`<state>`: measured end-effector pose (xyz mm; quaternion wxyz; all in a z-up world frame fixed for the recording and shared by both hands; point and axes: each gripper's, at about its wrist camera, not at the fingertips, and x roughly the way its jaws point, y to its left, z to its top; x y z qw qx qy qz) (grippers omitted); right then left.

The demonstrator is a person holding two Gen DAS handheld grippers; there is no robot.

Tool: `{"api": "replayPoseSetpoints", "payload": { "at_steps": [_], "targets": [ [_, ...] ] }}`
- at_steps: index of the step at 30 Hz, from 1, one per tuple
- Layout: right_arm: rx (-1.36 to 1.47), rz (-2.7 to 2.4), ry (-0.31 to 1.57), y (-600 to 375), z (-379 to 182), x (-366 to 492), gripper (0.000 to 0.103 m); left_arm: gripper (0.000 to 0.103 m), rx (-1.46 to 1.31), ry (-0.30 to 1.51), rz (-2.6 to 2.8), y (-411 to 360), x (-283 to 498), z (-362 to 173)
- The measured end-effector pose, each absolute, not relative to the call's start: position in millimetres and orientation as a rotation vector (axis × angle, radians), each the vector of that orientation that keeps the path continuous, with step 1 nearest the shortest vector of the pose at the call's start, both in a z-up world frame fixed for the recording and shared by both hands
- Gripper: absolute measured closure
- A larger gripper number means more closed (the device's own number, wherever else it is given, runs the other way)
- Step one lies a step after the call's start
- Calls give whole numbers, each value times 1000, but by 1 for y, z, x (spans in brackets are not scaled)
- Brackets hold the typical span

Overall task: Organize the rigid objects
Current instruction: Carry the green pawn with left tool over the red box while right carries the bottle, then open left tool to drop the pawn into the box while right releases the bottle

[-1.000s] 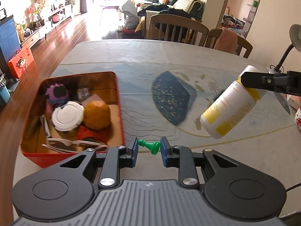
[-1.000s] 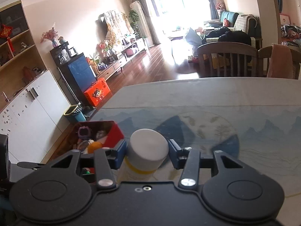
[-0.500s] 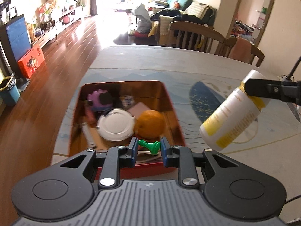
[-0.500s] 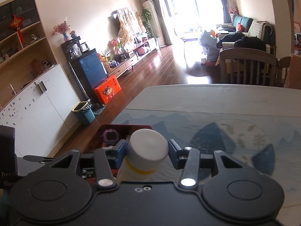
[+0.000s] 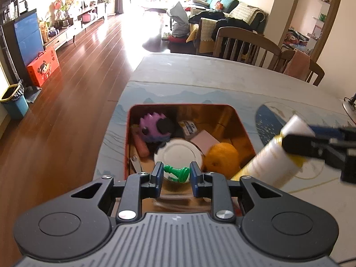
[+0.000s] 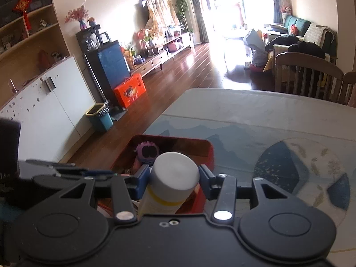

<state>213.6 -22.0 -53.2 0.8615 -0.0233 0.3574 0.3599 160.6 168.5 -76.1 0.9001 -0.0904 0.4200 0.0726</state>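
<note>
The left gripper (image 5: 175, 174) clamped a green chess pawn (image 5: 177, 172) above the red tin (image 5: 128, 133); the right gripper (image 6: 172, 181) gripped a white bottle (image 6: 171, 183) beside it. Released together, they might collide or bounce out

Your left gripper (image 5: 175, 174) sits over the near end of the tin (image 5: 128, 138) on the table (image 5: 200, 75), with the chess pawn (image 5: 176, 171) lying crosswise between its pads. In the tin, the lid (image 5: 178, 152) lies ahead of you, the spiky ball (image 5: 153, 128) behind it and the orange (image 5: 221, 159) to its right. Your right gripper (image 6: 173, 178) holds the bottle (image 5: 273, 158) tilted over the tin's right edge.
</note>
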Motion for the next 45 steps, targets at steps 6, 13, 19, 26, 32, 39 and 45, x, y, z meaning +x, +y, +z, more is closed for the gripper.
{"api": "replayPoseSetpoints", "payload": {
  "at_steps": [6,13,19,26,32,39,45],
  "targets": [
    [-56,791,780,-2,-57,214,56,79,-146,856,126,175,179,-74],
    [-19,797,858,13,-73,232,56,79,-117,877,117,175,196,-84],
    [44,761,916,11,-85,256,56,79,-102,885,105,174,200,-94],
    [-6,750,938,26,-94,273,56,79,-84,911,99,171,202,-107],
    [-43,765,950,35,-98,273,55,78,-86,944,96,171,203,-118],
    [-37,749,940,31,-90,273,40,78,-89,944,107,169,203,-119],
    [1,742,925,17,-82,269,39,78,-109,957,104,170,204,-118]
  ]
}}
